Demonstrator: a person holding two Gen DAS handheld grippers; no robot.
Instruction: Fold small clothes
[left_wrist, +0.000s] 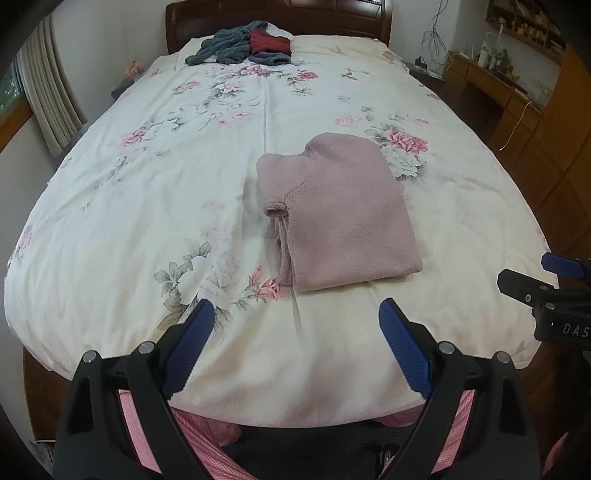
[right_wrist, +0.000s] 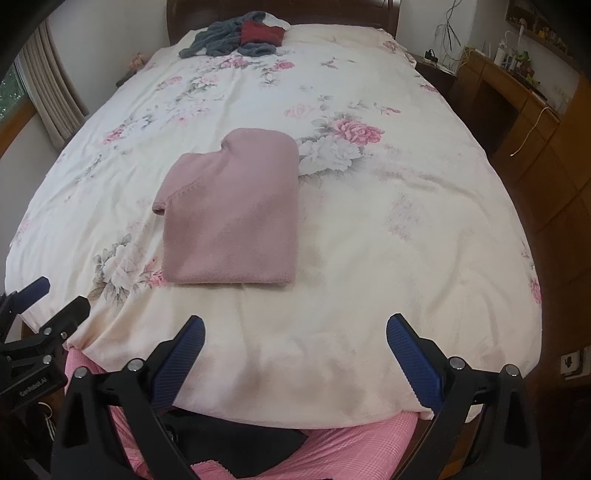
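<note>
A dusty-pink knit sweater (left_wrist: 340, 210) lies folded into a compact rectangle on the floral bedspread, one cuff showing at its left edge; in the right wrist view the same sweater (right_wrist: 232, 218) sits left of centre. My left gripper (left_wrist: 295, 314) hangs open over the bed's near edge, short of the sweater, with nothing between its blue pads. My right gripper (right_wrist: 295, 328) is open too, near the front edge and to the right of the sweater, holding nothing. Each gripper shows at the side of the other's view.
A heap of grey and dark red clothes (left_wrist: 243, 44) lies at the head of the bed by the wooden headboard (left_wrist: 184, 22). A wooden desk (left_wrist: 491, 85) stands to the right, curtains (left_wrist: 48, 99) to the left. The person's pink checked trousers (right_wrist: 332, 450) show below the bed edge.
</note>
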